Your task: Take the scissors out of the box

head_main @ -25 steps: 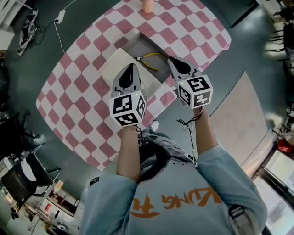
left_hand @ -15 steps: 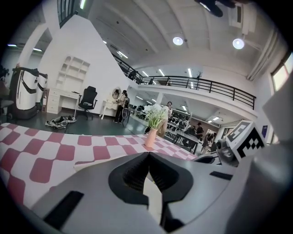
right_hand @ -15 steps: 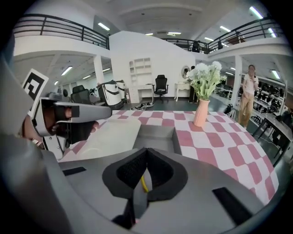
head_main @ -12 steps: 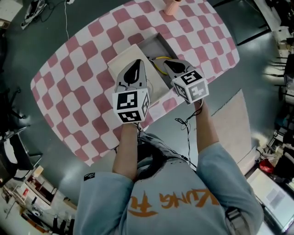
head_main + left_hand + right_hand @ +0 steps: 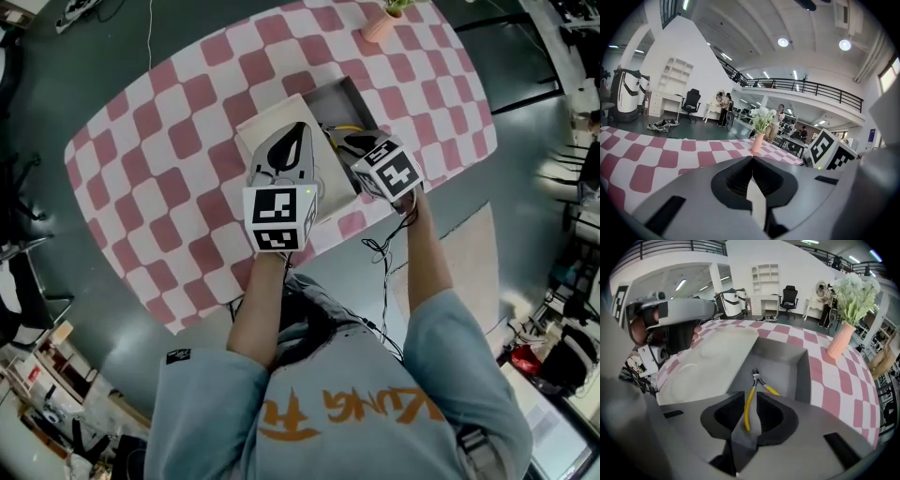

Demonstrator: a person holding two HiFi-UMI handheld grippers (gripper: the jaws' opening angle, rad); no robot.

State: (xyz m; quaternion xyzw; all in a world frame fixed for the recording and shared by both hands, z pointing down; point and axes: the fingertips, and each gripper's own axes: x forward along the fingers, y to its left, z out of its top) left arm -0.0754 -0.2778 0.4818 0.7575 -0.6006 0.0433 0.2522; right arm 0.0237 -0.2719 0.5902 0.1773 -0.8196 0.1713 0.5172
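The scissors (image 5: 749, 404) are a small yellow-handled cutter lying on the floor of the open grey box (image 5: 802, 376). In the head view only a bit of yellow handle (image 5: 349, 128) shows past my right gripper (image 5: 345, 139). That right gripper (image 5: 750, 397) hangs just above the box with its jaws a narrow gap apart, and one yellow handle shows through the gap. My left gripper (image 5: 297, 128) is over the white lid (image 5: 267, 127) beside the box. In its own view the left gripper (image 5: 752, 158) has its jaws closed together with nothing between them.
The box and lid (image 5: 708, 366) sit on a table with a pink and white checked cloth (image 5: 169, 141). A pink vase with white flowers (image 5: 839, 344) stands beyond the box, near the far edge (image 5: 380, 23). The near table edge runs just under my hands.
Both grippers have moved forward toward the box. The right gripper now sits over the box's near end, above the yellow handles; the left is over the lid.
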